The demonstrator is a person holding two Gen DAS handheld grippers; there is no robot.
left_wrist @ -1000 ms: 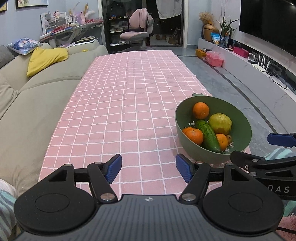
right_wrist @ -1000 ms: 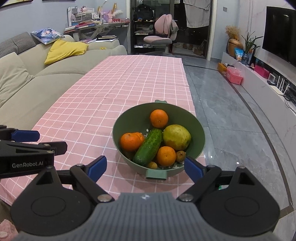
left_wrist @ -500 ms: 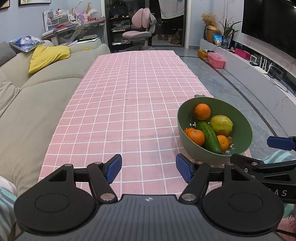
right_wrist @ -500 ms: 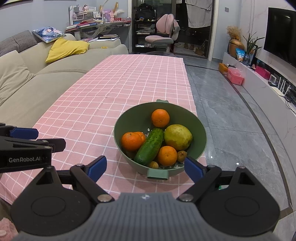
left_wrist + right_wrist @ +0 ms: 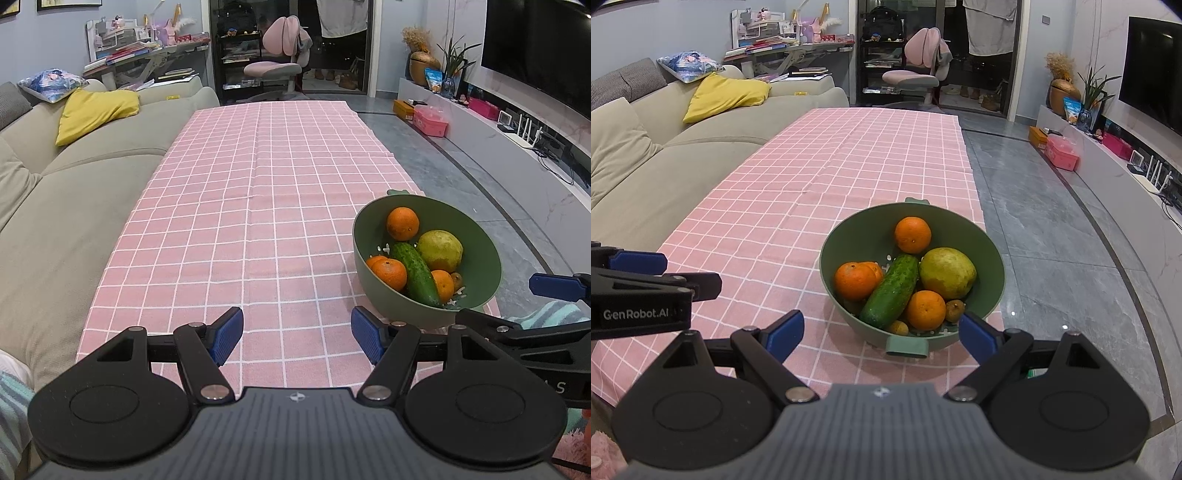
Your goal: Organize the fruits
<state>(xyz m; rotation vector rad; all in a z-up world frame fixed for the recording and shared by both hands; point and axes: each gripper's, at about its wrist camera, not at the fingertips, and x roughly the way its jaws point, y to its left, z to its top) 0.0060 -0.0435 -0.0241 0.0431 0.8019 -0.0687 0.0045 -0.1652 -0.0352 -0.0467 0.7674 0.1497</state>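
A green colander bowl (image 5: 991,266) stands near the front right edge of the pink checked tablecloth (image 5: 812,192). It holds three oranges (image 5: 912,234), a cucumber (image 5: 891,291), a yellow-green pear (image 5: 947,272) and two small brown fruits (image 5: 955,310). The bowl also shows in the left wrist view (image 5: 484,258). My right gripper (image 5: 881,336) is open and empty just in front of the bowl. My left gripper (image 5: 297,334) is open and empty over the cloth, left of the bowl.
A beige sofa (image 5: 74,192) with a yellow cushion (image 5: 98,110) runs along the table's left side. Grey tiled floor (image 5: 1052,229) lies to the right, with a TV bench (image 5: 1115,173) beyond. A pink chair (image 5: 916,75) and a desk stand at the far end.
Both grippers have drifted slightly; the bowl sits a little farther right and lower in the views. Both stay open and empty. The fruits have not moved.
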